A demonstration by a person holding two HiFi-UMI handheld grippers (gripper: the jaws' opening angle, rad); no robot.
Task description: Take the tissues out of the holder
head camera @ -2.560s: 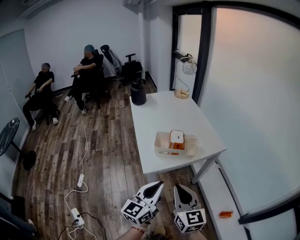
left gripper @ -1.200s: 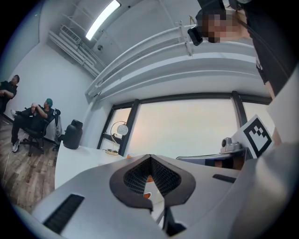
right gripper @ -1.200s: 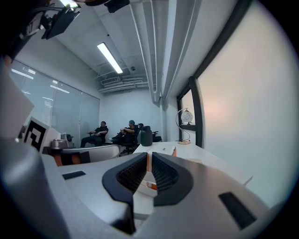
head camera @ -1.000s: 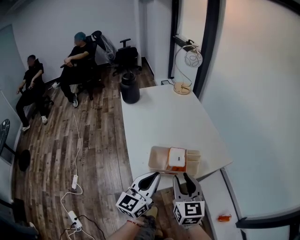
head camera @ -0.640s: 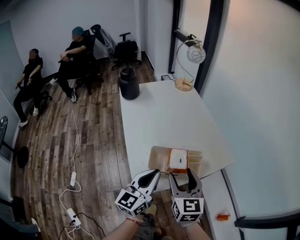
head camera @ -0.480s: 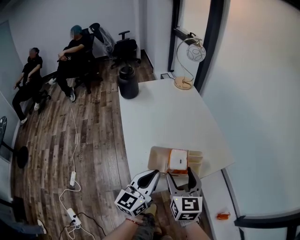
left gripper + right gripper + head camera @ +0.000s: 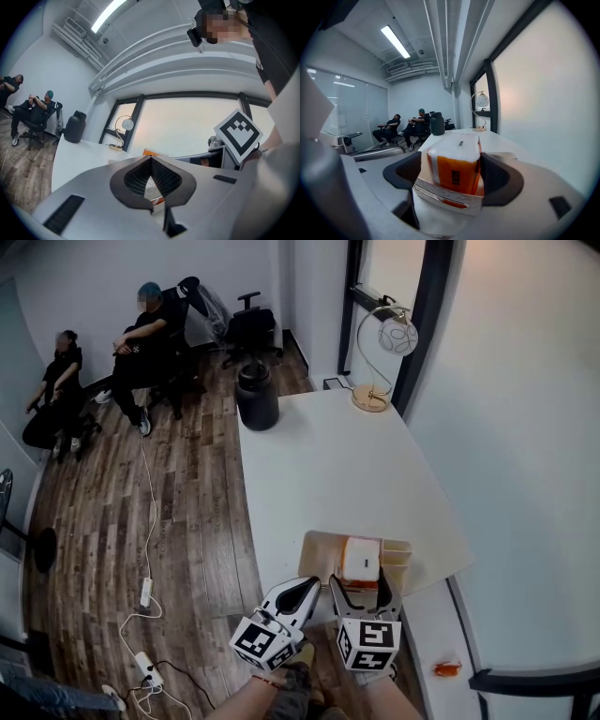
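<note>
An orange-and-white tissue pack (image 7: 360,557) stands upright in a cream holder (image 7: 314,546) at the near edge of the white table (image 7: 319,465). My right gripper (image 7: 359,587) reaches over that edge, its jaws opening wide on either side of the pack. In the right gripper view the tissue pack (image 7: 454,161) fills the gap between the dark pads (image 7: 404,171), with a slit of space at the left pad; the holder's front wall (image 7: 440,199) lies below. My left gripper (image 7: 306,587) hangs just left of the holder, tips together and empty. Its own view shows the left gripper (image 7: 151,160) shut.
A black jug-shaped container (image 7: 257,396) stands at the table's far left corner and a gold-based lamp (image 7: 373,397) at the far right. Two people sit on chairs (image 7: 141,334) across the wooden floor, where cables (image 7: 150,549) run. A small orange object (image 7: 446,668) lies on the window ledge.
The right gripper moved forward to the holder and its jaws spread from nearly together to wide around the tissue pack. The left gripper stayed shut beside it. The holder came nearer in view.
</note>
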